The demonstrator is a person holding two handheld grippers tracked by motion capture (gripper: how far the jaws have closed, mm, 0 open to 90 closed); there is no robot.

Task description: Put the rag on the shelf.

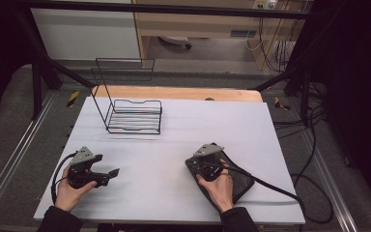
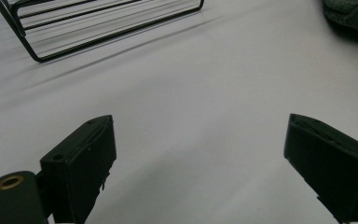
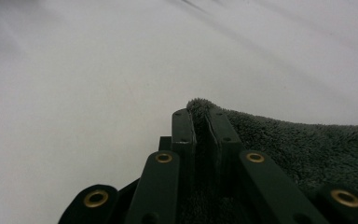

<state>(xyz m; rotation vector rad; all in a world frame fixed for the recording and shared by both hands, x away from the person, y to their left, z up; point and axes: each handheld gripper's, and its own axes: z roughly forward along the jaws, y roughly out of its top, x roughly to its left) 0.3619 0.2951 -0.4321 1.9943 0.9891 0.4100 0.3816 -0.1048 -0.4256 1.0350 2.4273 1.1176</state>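
A dark grey towel point(image 1: 239, 181) lies folded on the white table at the right, under my right hand. My right gripper point(image 1: 193, 162) sits at its far left corner. In the right gripper view the jaws are pressed together on that corner of the fluffy towel point(image 3: 284, 140), my right gripper point(image 3: 200, 116) pinching the fabric between its pads. My left gripper point(image 1: 113, 173) rests at the table's left, pointing right, its jaws wide apart. In the left gripper view my left gripper point(image 2: 200, 140) has bare table between its fingers, and the towel point(image 2: 354, 14) shows at the top right.
A black wire rack point(image 1: 134, 115) with a tall wire back stands on the far left part of the white table point(image 1: 183, 130); its base point(image 2: 98, 28) lies ahead of the left gripper. Cables trail off the table's right edge point(image 1: 290, 193).
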